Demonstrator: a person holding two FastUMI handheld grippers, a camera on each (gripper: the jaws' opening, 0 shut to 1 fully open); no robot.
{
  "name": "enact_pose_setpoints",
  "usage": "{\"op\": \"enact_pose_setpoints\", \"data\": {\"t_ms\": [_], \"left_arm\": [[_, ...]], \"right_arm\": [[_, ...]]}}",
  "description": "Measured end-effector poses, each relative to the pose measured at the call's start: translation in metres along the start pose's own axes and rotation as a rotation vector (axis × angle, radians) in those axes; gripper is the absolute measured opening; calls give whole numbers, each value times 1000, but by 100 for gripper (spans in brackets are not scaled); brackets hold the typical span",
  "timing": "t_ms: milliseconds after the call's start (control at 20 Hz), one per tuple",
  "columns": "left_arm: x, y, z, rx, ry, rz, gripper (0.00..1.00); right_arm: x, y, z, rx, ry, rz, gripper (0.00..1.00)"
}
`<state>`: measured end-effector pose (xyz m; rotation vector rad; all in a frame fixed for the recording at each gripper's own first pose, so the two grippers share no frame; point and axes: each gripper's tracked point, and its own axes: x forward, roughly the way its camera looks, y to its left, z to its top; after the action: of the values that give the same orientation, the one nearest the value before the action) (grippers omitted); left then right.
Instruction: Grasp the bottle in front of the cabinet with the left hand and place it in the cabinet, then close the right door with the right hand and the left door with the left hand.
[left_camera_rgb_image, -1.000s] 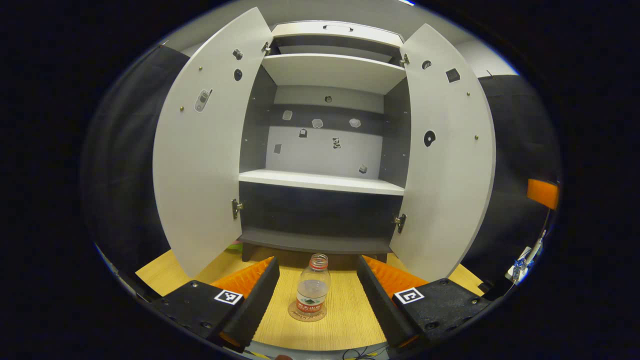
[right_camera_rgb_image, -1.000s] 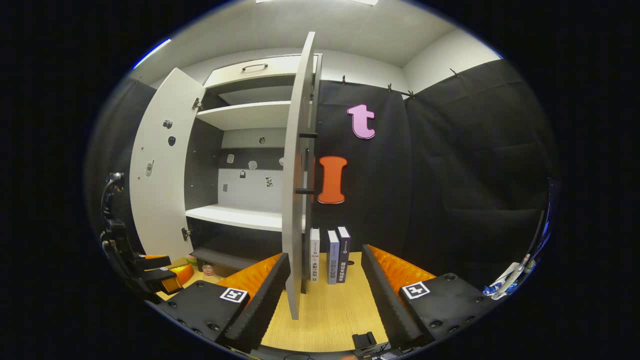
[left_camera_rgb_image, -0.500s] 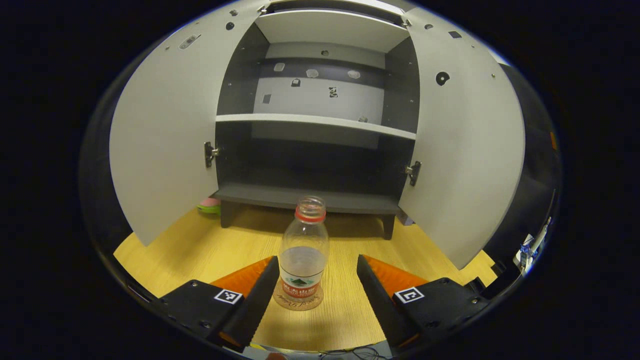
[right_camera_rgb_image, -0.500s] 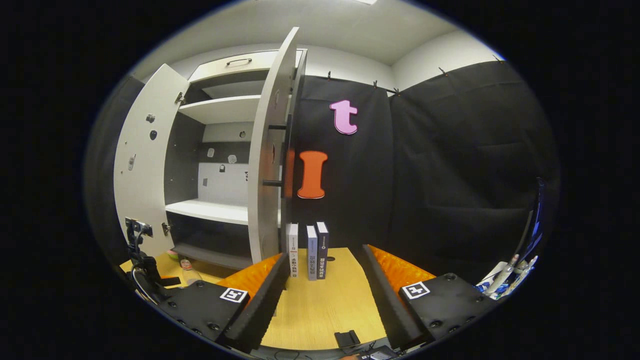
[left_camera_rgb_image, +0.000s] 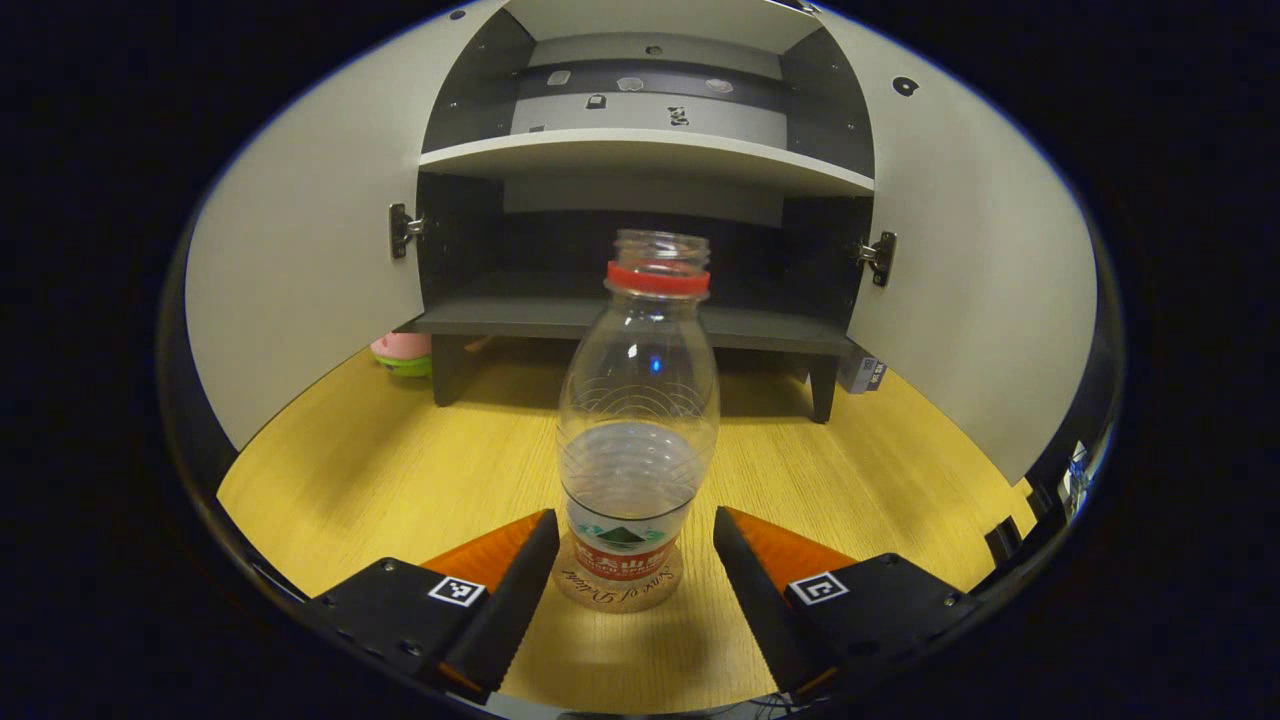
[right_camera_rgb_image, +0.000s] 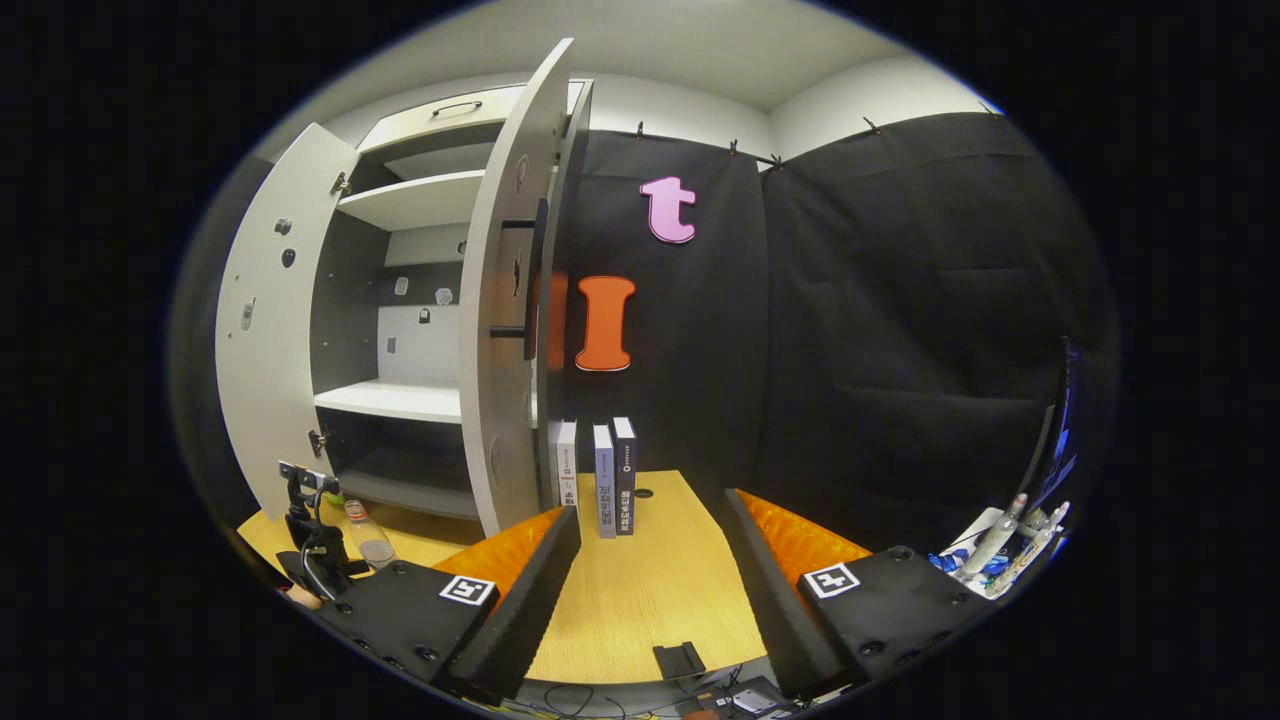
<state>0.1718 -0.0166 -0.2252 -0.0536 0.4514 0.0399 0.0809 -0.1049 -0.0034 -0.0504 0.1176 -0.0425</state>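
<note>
A clear uncapped bottle (left_camera_rgb_image: 637, 440) with a red neck ring and a little water stands upright on a round coaster on the wooden table. My left gripper (left_camera_rgb_image: 632, 545) is open, its fingers on either side of the bottle's base without touching it. Behind the bottle the cabinet (left_camera_rgb_image: 640, 160) stands with its left door (left_camera_rgb_image: 300, 270) and right door (left_camera_rgb_image: 980, 270) swung open. In the right gripper view my right gripper (right_camera_rgb_image: 650, 540) is open and holds nothing; the right door (right_camera_rgb_image: 505, 300) is edge-on ahead to the left, and the bottle (right_camera_rgb_image: 368, 535) and left gripper (right_camera_rgb_image: 310, 545) show at far left.
A pink and green object (left_camera_rgb_image: 403, 352) lies beside the cabinet's left leg. Three books (right_camera_rgb_image: 597, 475) stand upright against the black wall right of the cabinet. A small black block (right_camera_rgb_image: 680, 660) and cables lie at the near table edge. Bottles and pens (right_camera_rgb_image: 1005, 540) sit at the far right.
My left gripper has dropped and moved forward, so the bottle now stands between its fingers. The right gripper has drifted right, away from the right door's edge.
</note>
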Motion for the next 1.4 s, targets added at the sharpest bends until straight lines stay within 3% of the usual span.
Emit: {"op": "enact_pose_setpoints", "data": {"t_ms": [200,250,400,750,1400], "left_arm": [[2,8,-1,-14,14,19,87],[1,10,-1,-1,10,17,76],[-3,6,8,4,8,-7,73],[-38,-2,62,-30,-73,-54,71],[-64,-33,232,-51,-250,-162,70]], "right_arm": [[-5,-9,-1,-25,1,-18,96],[-5,-9,-1,-31,0,-22,96],[-8,-9,-2,-36,-4,-19,96],[-9,-1,6,-17,-42,19,96],[-11,-2,16,16,-83,26,96]]}}
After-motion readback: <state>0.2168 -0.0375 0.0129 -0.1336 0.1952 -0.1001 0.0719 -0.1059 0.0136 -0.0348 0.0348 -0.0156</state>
